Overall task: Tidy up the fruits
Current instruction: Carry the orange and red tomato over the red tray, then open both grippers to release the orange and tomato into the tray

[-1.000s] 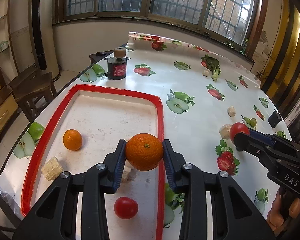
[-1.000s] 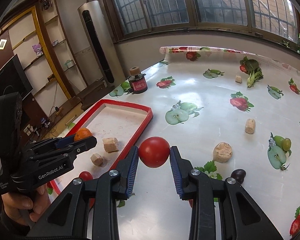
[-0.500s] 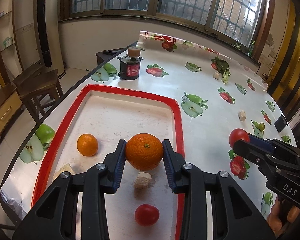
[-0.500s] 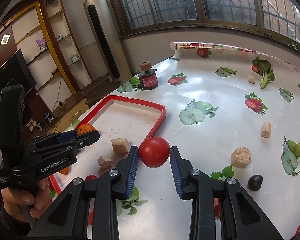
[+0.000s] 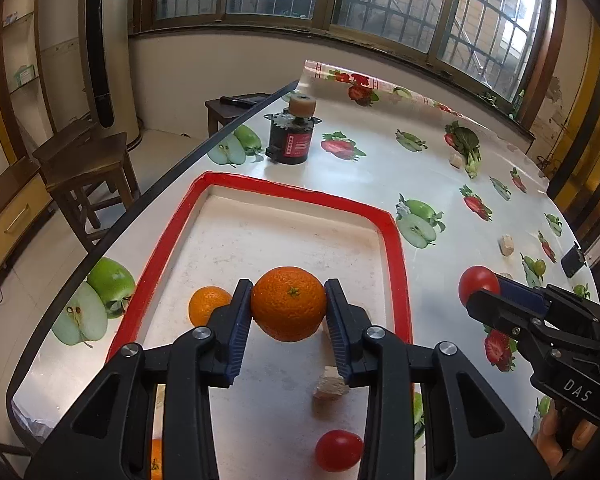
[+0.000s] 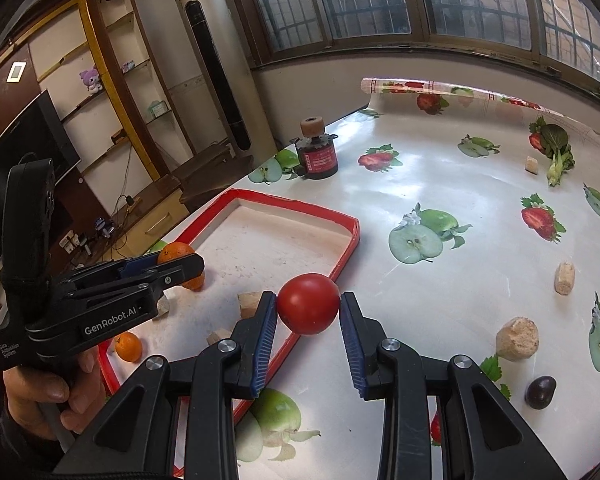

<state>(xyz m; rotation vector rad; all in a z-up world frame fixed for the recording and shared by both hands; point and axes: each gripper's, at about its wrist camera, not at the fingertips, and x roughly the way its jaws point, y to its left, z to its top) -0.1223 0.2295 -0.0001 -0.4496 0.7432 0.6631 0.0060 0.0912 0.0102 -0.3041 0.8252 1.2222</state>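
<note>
Nearest, in the left wrist view: left gripper (image 5: 289,312), blue-padded jaws clenched on a large orange (image 5: 288,303), round, dimpled skin, green stem scar facing the camera, held above the near half of a tray (image 5: 394,236). In the right wrist view: right gripper (image 6: 308,316), jaws clamped on a smooth, glossy red tomato (image 6: 308,303), held over the tray's right rim.

Below and just beyond: shallow rectangular tray, red rim, scuffed white floor, lying on a table (image 5: 380,176) covered in a fruit-printed cloth. Inside the tray: a small red tomato (image 5: 338,450) at the near end, a pale tan chunk (image 5: 330,386) just beyond it, a smaller orange (image 5: 207,305) left of the held one, part of another orange (image 5: 156,458) at the near left edge.

Right of the tray on the cloth, in the right wrist view: a dark plum-like fruit (image 6: 541,391), a rounded tan lump (image 6: 517,338), a small tan piece (image 6: 564,277) farther out.

Far: a black cylindrical device with a red label (image 5: 292,140), leafy greens (image 6: 556,148) to the far right.
</note>
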